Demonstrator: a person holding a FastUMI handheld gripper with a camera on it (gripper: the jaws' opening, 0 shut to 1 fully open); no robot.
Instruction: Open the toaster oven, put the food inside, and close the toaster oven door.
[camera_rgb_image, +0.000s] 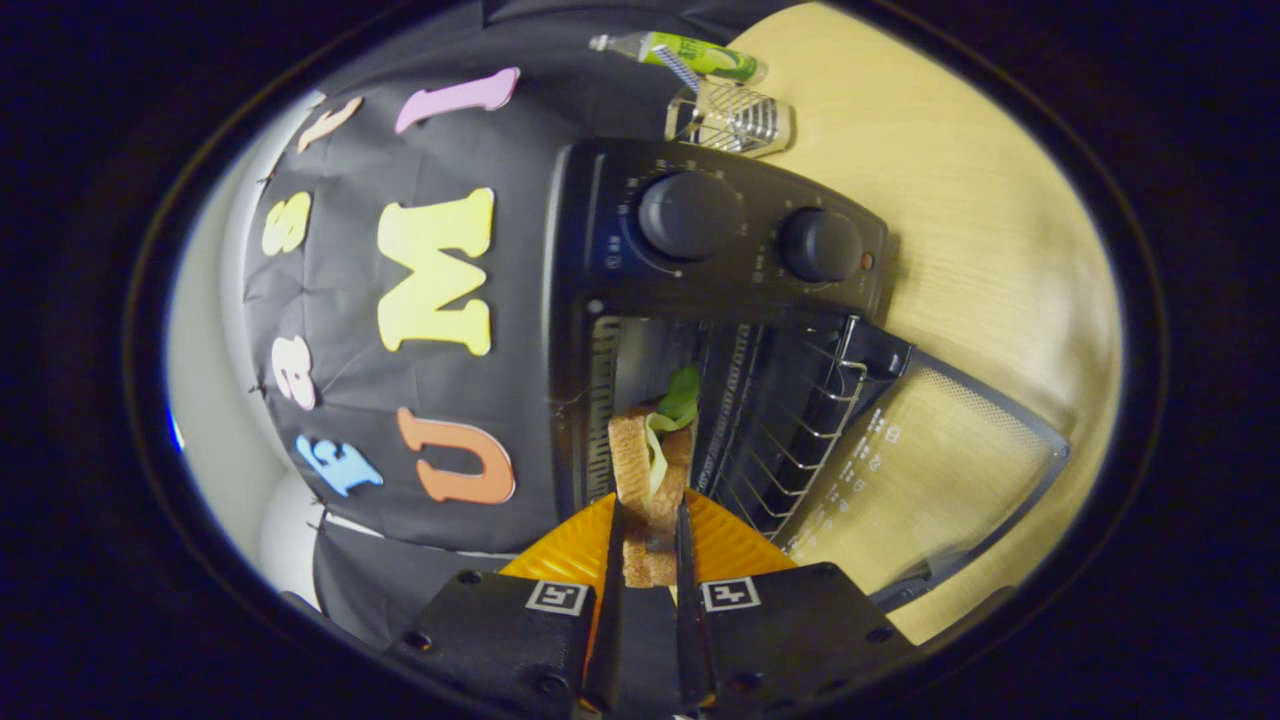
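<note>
The gripper (648, 525) is clamped narrow on a sandwich (652, 470), one finger pressed flat to each bread face. The sandwich is held on edge: two slices of porous, toasted-looking bread with a crinkled green lettuce leaf (680, 395) sticking out at the far end. An edge-on grip is judged a way to keep the layers squeezed together during carry.

Just ahead of the fingertips, the sandwich's far end is seen against the open mouth of the toaster oven (720, 250). Whether it is past the opening yet cannot be told. The view is rolled, so the oven appears turned on its side. Its body is matte black sheet metal, boxy, with two round knobs (688, 215) on the control panel.

Beside the sandwich, inside the cavity, a thin wire rack (800, 440) of parallel rods is seen. The glass door (920, 470) is swung fully down, transparent with printed markings and a dark frame, judged left flat so the mouth stays unobstructed. Door opening looks done; placing and closing remain.

Beyond the oven, a clear ribbed holder (735, 120) and a green tube (700, 55) lie on the pale wood-grain table (980, 230).
</note>
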